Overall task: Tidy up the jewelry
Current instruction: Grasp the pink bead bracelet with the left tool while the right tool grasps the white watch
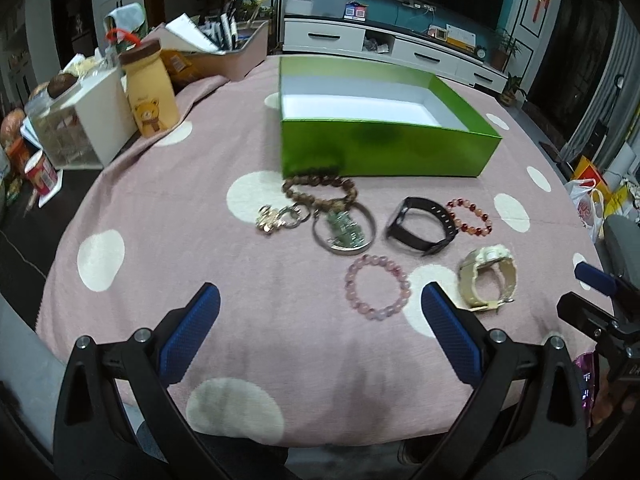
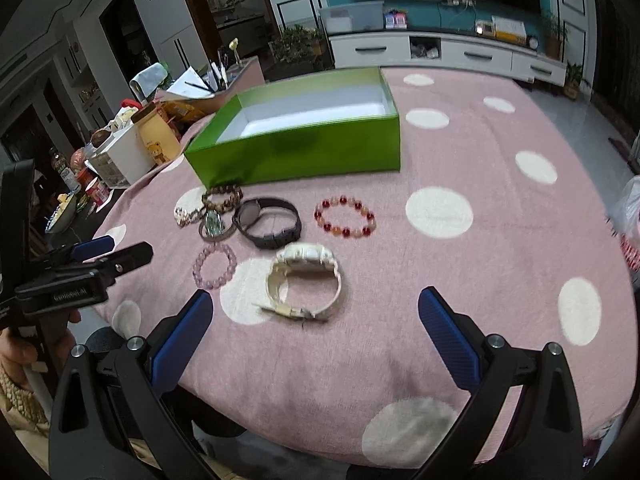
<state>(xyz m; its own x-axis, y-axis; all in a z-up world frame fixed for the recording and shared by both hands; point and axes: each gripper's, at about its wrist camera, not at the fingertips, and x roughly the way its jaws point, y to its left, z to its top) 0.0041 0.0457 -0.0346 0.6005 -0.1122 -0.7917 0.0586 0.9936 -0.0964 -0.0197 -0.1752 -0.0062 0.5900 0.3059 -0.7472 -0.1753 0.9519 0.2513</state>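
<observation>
A pink tablecloth [image 1: 168, 208] with pale dots covers the whole table. Toward its far side sits an open green box [image 1: 384, 152], white inside and holding nothing I can see. Just in front of the box the jewelry lies spread on the cloth.

Both grippers hover low over the near edge of the table. The left gripper [image 1: 320, 334] is spread wide and grips nothing; the right gripper [image 2: 316, 338] is likewise wide apart and bare.

The cream watch [image 2: 306, 276] lies just beyond the right gripper, between its two fingers' lines. The black watch [image 1: 420, 226] rests farther off, beside the metal bangle [image 1: 344, 228] with a green charm inside its ring. The brown bead bracelet [image 1: 320, 192] lies nearly touching the box wall. The pale pink bead bracelet [image 1: 378, 292] sits just ahead of the left gripper, nearest its right finger. The red bead bracelet [image 2: 345, 217] lies to the right of the black watch, and the small gold trinket [image 1: 272, 219] is leftmost.
</observation>
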